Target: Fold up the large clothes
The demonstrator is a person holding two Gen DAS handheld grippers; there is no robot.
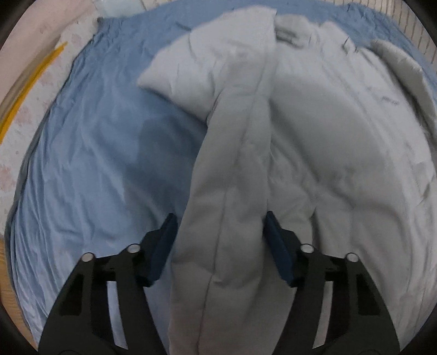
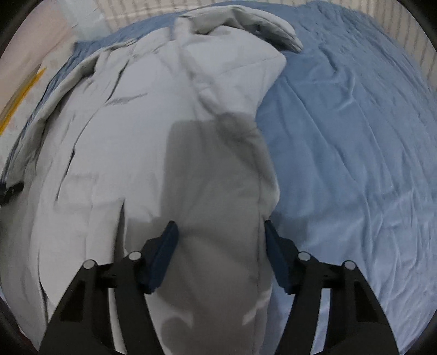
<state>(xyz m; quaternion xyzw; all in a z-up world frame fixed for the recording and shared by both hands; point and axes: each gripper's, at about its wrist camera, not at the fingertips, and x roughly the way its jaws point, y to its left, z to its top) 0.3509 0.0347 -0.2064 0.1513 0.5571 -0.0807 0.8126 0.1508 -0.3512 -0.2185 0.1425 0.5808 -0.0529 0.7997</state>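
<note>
A large pale grey padded jacket (image 1: 314, 142) lies spread on a blue bedsheet (image 1: 95, 153). In the left wrist view its left sleeve (image 1: 229, 191) runs down between the fingers of my left gripper (image 1: 220, 218), which is open with the sleeve in the gap. In the right wrist view the jacket (image 2: 131, 136) fills the left half, and its right sleeve (image 2: 221, 218) lies between the fingers of my right gripper (image 2: 220, 226), also open. The hood is bunched at the far end (image 2: 240, 24).
The blue sheet (image 2: 355, 153) covers the bed to the right of the jacket. A pale speckled floor with a yellow stripe (image 1: 30, 82) lies beyond the bed's left edge. A wall with vertical slats (image 2: 409, 30) stands at the far side.
</note>
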